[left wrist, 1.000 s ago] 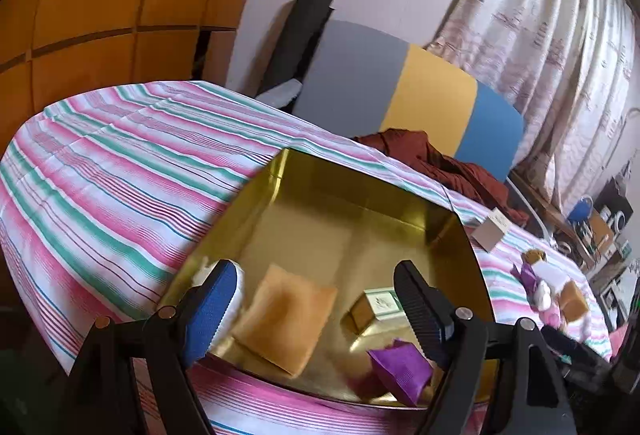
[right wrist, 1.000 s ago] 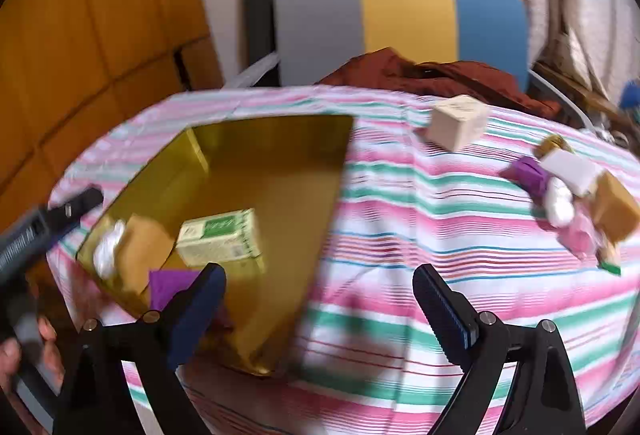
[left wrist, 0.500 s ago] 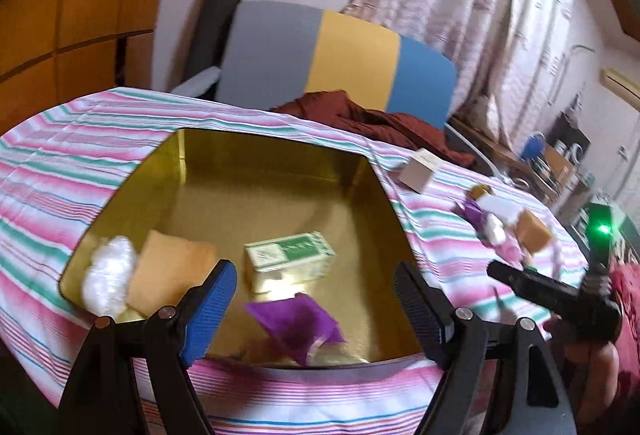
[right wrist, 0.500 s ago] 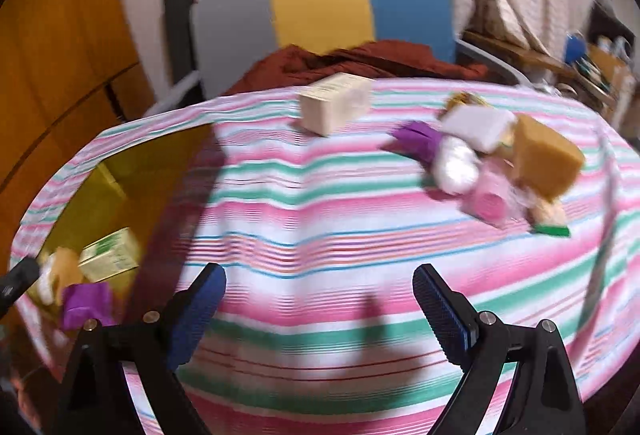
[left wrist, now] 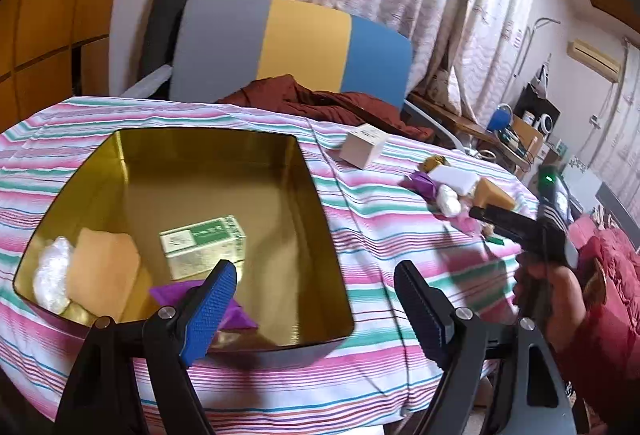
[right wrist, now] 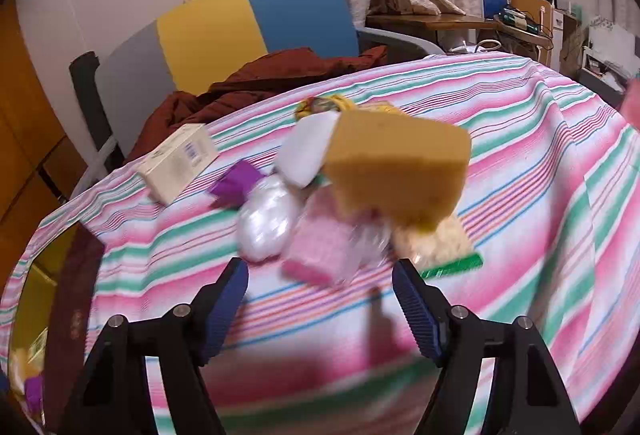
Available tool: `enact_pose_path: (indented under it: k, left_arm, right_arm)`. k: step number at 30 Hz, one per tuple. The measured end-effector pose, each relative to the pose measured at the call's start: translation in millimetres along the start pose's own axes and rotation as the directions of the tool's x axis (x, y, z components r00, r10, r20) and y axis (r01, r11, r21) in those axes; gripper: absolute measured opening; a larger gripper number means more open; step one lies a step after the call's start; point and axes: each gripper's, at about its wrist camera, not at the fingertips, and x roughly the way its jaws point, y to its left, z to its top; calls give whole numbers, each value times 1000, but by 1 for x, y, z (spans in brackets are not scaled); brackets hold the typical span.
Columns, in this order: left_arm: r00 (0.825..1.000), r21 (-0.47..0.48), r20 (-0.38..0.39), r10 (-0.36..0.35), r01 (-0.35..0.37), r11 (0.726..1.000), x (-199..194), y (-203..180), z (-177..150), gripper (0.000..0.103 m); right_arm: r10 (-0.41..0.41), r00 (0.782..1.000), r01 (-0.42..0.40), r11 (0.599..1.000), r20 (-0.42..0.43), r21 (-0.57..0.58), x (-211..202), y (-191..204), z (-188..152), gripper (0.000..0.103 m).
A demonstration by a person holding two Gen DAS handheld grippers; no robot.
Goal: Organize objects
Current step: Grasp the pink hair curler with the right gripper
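Note:
A gold tin box [left wrist: 312, 195] sits on the striped tablecloth and holds a green-and-gold box [left wrist: 202, 249], an orange pad [left wrist: 102, 275], a white bundle [left wrist: 52, 275] and a purple piece [left wrist: 176, 293]. My left gripper [left wrist: 314, 295] is open and empty above the tin's near right corner. My right gripper [right wrist: 320, 289] is open and empty, just short of a pile: pink wrapped block [right wrist: 320, 251], white bundle [right wrist: 266, 221], yellow sponge [right wrist: 396, 171], white pad [right wrist: 306, 151], purple piece [right wrist: 236, 181]. A cream box [right wrist: 180, 161] lies at the pile's left.
A grey, yellow and blue chair [left wrist: 292, 47] with a dark red cloth [left wrist: 320, 103] stands behind the table. A green strip with a crumbly packet [right wrist: 444, 251] lies at the pile's right. Curtains and a cluttered desk [right wrist: 516, 19] are at the far right.
My right gripper has swung right from the tin and closed in on the pile. My left gripper's view has turned right, from the tin's inside towards its right edge. Both stay open.

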Motion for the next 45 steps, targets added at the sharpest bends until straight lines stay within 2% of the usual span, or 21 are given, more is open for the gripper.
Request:
enact_pose_path:
  k: [3, 11, 20, 23, 26, 30, 32, 35, 39, 43, 44, 45]
  left_arm:
    - [1000, 17, -10, -14, 14, 1000, 2, -8, -1, 83]
    - [998, 39, -48, -32, 34, 999, 11, -23, -4, 83]
    - [995, 40, -73, -64, 67, 997, 20, -36, -2, 82]
    - [995, 56, -73, -71, 75, 996, 25, -45, 5, 83]
    - [993, 62, -81, -85, 90, 994, 33, -54, 13, 83]
    - [989, 81, -106, -106, 115, 990, 54, -70, 26, 83]
    - [981, 95, -145, -132, 147, 985, 71, -81, 33, 83]
    - [962, 127, -221, -162, 193, 973, 104, -102, 43, 83]
    - [941, 159, -294, -168, 222, 962, 153, -128, 58, 83]
    - [942, 259, -301, -146, 228, 939, 187, -158, 67, 83]
    - [946, 291, -293, -141, 229, 929, 192, -164, 67, 83]
    - [949, 345, -283, -138, 235, 909, 202, -175, 68, 83]
  right_arm:
    - [-16, 1000, 16, 1000, -3, -23, 12, -5, 8, 68]
    - [27, 999, -28, 999, -39, -17, 43, -13, 15, 65]
    - [118, 993, -119, 992, -20, -43, 20, 1, -12, 63]
    - [125, 992, -125, 990, 2, -67, 11, 8, -23, 63]
    - [102, 994, -99, 991, 27, -93, 4, 13, -32, 63]
    - [69, 996, -66, 996, 49, -62, 0, 4, -32, 63]
    - [43, 997, -40, 998, 67, -55, 0, -1, -31, 63]
    - [49, 995, -47, 998, 81, -31, -2, -10, -33, 63]
    - [35, 993, -37, 999, 110, 10, -4, -16, -35, 63]
    - [-84, 987, 73, 994, 140, 82, -10, -24, -37, 63]
    - [-93, 985, 81, 993, 143, 88, -10, -24, -37, 63]
    - [-96, 985, 83, 992, 143, 90, -10, -25, -37, 63]
